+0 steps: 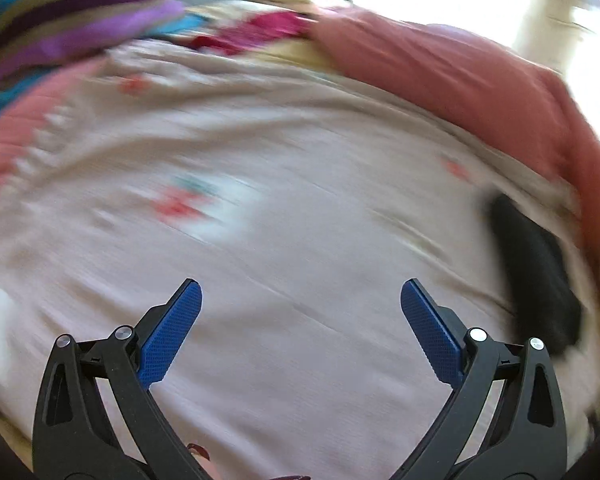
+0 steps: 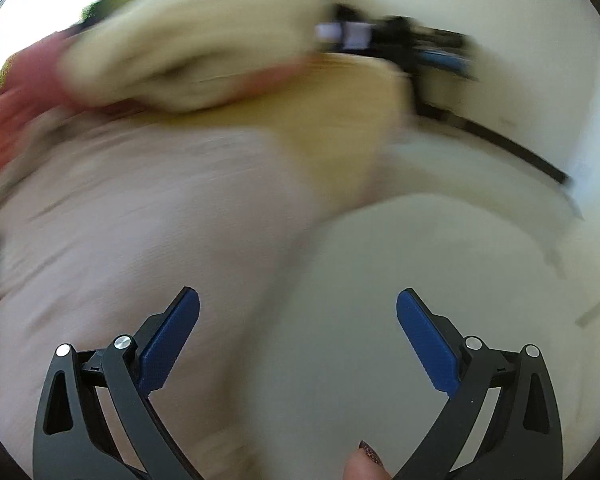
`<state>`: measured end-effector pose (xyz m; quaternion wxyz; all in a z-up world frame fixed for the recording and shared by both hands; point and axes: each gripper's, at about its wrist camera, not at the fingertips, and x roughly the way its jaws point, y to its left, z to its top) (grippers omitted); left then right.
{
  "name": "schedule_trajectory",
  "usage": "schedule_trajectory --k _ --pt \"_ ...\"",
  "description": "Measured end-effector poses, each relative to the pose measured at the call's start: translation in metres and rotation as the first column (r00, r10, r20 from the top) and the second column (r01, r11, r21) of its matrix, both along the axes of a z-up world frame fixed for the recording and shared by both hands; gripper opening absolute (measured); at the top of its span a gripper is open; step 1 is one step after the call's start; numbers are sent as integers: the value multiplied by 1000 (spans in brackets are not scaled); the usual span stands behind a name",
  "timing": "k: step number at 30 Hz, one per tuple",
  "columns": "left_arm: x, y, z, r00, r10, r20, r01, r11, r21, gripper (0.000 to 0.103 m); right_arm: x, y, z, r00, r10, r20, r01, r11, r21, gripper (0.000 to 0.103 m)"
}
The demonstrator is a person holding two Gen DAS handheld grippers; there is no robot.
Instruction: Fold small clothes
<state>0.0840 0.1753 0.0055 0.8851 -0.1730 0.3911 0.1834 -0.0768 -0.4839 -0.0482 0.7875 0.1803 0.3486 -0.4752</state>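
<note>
A pale pink garment [image 1: 284, 184] with small red and teal prints lies spread flat and fills most of the left wrist view, blurred by motion. My left gripper [image 1: 300, 292] hovers over its near part, open, with nothing between the blue pads. In the right wrist view the same pale pink garment [image 2: 140, 220] covers the left half. My right gripper [image 2: 298, 300] is open above the garment's right edge, its left finger [image 2: 172, 332] over the cloth and its right finger [image 2: 424, 340] over the bare surface.
A salmon cloth [image 1: 460, 80] lies along the far right, a striped purple and blue cloth [image 1: 72, 16] at the far left, a black item [image 1: 536, 272] at the right. A cream cloth [image 2: 204, 52] and a yellow cloth [image 2: 340, 120] lie beyond the garment. A fingertip [image 2: 364, 464] shows at the bottom.
</note>
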Motion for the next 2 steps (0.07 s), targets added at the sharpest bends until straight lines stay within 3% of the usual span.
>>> schedule_trajectory --k 2 --pt "5 53 4 994 111 -19 -110 992 63 94 -8 -45 -12 996 -78 -46 80 996 29 98"
